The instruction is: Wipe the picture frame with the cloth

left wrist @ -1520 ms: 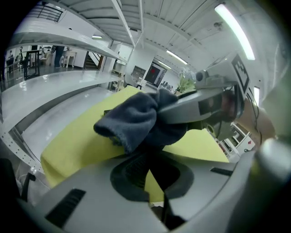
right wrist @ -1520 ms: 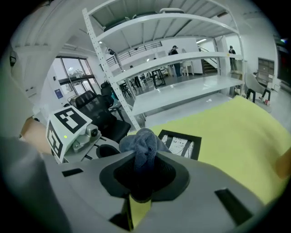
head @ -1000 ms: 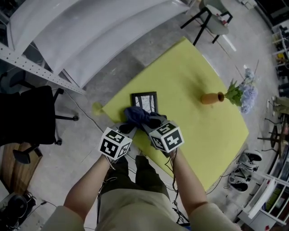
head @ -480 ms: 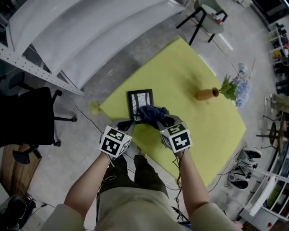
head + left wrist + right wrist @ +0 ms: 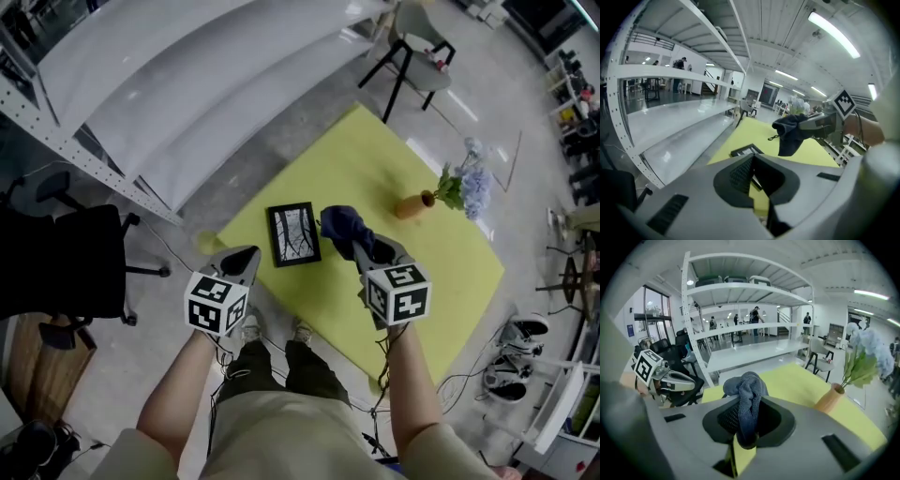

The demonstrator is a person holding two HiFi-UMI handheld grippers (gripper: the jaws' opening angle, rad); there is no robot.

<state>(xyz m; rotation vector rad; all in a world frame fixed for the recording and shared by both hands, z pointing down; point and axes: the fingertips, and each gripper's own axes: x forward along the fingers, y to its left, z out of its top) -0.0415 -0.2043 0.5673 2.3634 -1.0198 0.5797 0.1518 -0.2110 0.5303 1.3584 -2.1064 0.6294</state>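
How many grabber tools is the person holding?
2. The left tool is shut and empty, just left of the picture frame. The right tool is on the frame's right side, pinching the dark blue cloth.

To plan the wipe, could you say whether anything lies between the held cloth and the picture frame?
Nothing visible: only bare yellow mat separates the cloth in the right hand-held gripper from the picture frame.
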